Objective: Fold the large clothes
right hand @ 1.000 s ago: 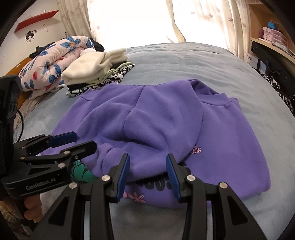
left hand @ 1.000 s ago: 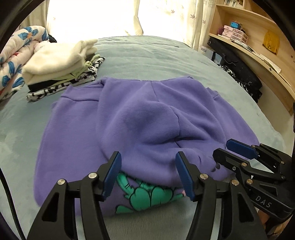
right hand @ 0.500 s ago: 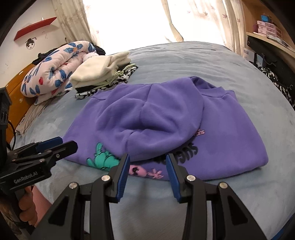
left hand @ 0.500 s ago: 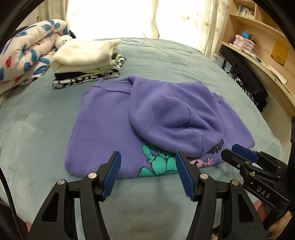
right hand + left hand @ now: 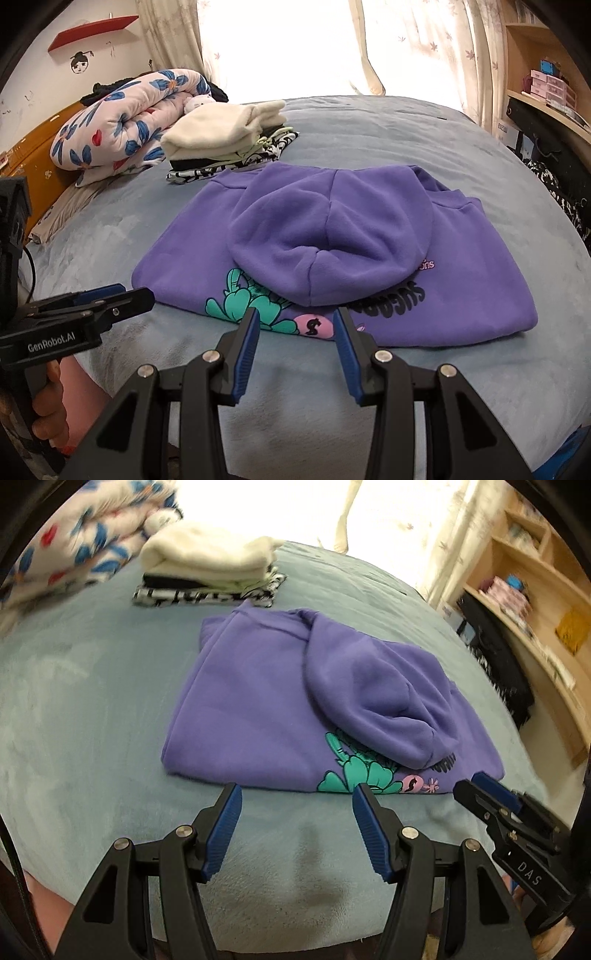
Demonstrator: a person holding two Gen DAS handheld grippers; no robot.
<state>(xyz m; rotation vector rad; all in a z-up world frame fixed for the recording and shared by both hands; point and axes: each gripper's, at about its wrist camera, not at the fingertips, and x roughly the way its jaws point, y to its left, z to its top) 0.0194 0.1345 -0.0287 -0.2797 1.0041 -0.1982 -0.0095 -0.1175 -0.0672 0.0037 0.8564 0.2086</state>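
Observation:
A purple hoodie (image 5: pixel 258 701) (image 5: pixel 461 277) lies folded on the grey-blue bed, its hood (image 5: pixel 373 694) (image 5: pixel 332 240) flipped down over the printed front. A teal and pink print (image 5: pixel 258 306) shows at the near edge. My left gripper (image 5: pixel 295 797) hovers open just short of that near edge, nothing between its blue pads. My right gripper (image 5: pixel 295 319) is also open and empty, its tips just short of the print. Each gripper shows in the other's view, the right one (image 5: pixel 480 786) at the right and the left one (image 5: pixel 122 295) at the left.
A stack of folded clothes (image 5: pixel 229 147) (image 5: pixel 214 568) topped by a cream garment sits beyond the hoodie. A rolled floral quilt (image 5: pixel 122 122) lies at the far left. Wooden shelves (image 5: pixel 535 609) line the right wall. Bare bed cover (image 5: pixel 92 720) stretches left of the hoodie.
Both grippers have drawn back from the hood, off the hoodie towards the near edge of the bed. The hood now lies free on the front. The left view has rolled.

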